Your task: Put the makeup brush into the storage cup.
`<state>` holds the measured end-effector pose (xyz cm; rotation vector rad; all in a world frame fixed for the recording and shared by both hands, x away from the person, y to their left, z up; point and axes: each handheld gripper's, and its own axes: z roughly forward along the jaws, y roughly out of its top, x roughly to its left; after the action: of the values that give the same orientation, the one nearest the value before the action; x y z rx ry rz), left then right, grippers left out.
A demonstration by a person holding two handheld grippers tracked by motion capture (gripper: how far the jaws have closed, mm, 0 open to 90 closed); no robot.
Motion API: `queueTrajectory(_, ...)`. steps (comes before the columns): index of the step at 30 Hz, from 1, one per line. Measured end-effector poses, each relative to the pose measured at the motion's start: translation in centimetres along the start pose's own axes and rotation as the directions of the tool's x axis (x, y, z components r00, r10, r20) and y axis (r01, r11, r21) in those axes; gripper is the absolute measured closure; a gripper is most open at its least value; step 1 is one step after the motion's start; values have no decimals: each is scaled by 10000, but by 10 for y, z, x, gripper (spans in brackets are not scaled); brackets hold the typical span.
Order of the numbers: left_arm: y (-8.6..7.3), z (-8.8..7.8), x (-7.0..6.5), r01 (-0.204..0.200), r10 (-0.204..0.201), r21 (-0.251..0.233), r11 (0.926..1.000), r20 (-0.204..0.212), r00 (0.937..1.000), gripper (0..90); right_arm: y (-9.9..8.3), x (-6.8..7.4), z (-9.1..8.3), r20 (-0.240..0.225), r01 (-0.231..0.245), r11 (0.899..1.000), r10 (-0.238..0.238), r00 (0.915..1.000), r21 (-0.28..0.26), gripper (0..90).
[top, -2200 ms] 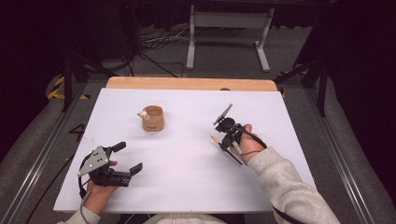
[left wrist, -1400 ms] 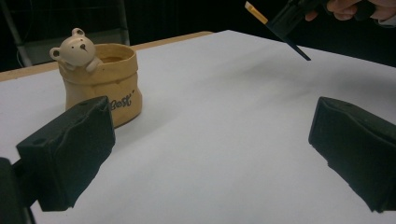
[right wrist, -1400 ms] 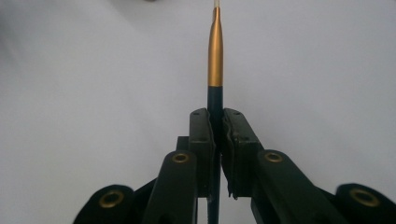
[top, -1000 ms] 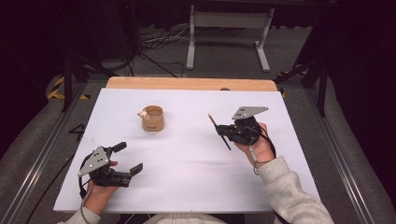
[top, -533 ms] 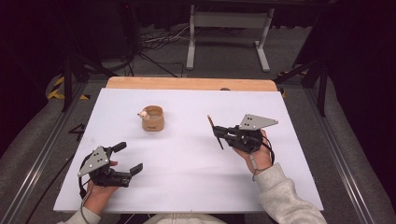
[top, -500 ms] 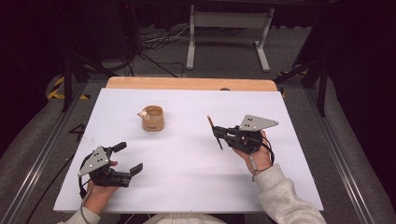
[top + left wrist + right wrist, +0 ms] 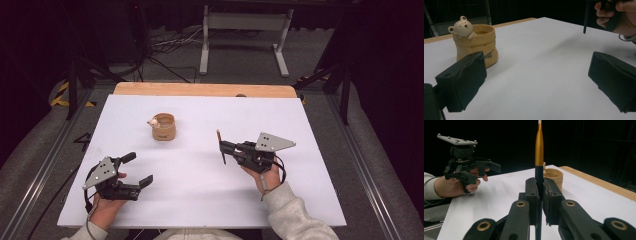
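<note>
A tan ceramic cup [image 7: 164, 127] with a small bear on its rim stands on the white table [image 7: 300, 130], left of the middle. My right gripper [image 7: 223, 148] is right of centre, low over the table, shut on a thin black and gold pen [image 7: 219, 136]. In the right gripper view the pen [image 7: 539, 147] rises straight up between the closed pads [image 7: 532, 195], with the cup [image 7: 554, 177] behind it. My left gripper [image 7: 138, 168] rests at the near left, open with nothing in it. Its view shows the cup [image 7: 477, 45] close ahead on the left.
A wooden strip [image 7: 200, 89] edges the far side of the table. Behind it stand a metal frame [image 7: 245, 30] and cables on the dark floor. The left gripper view shows the right hand [image 7: 616, 15] with the pen [image 7: 586, 17] at the top right.
My right hand has moved a little nearer and lower and has turned, so the grey plate now faces up. The pen stays clamped. My left gripper has not moved.
</note>
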<state>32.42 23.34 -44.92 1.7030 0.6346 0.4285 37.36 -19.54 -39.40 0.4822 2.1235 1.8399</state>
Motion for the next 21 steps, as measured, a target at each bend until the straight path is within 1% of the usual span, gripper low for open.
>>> queueTrajectory(3, 0, 0, 0, 8, -8, -29, 10000, -13, 10000, 25, -3, 6, 4, -72, 99, 9997, -101, 9999, -245, 832)
queueTrajectory(7, 0, 0, 0, 55, -55, -60, 10000, 54, 10000, 26, -6, 13, 10, -249, 184, 9994, -191, 9995, -289, 832)
queueTrajectory(11, 1, 0, 0, 51, -50, -109, 9999, 133, 9999, 27, -11, 18, 15, -372, 196, 9996, -204, 9991, -210, 832)
queueTrajectory(13, 1, 0, -1, 106, -104, -143, 9998, 173, 9998, 29, -17, 22, 21, -501, 174, 9998, -180, 9986, -113, 832)
queueTrajectory(15, 2, -1, 0, 88, -85, -135, 9999, 252, 9996, 31, -19, 25, 25, -567, 224, 9997, -229, 9981, -96, 832)
queueTrajectory(19, 3, 0, 0, 186, -177, -268, 9995, 330, 9993, 33, -22, 29, 29, -564, 179, 9998, -186, 9982, -126, 832)
queueTrajectory(21, 4, 0, 0, 237, -223, -241, 9994, 538, 9983, 36, -23, 29, 30, -537, 180, 9998, -186, 9984, -120, 832)
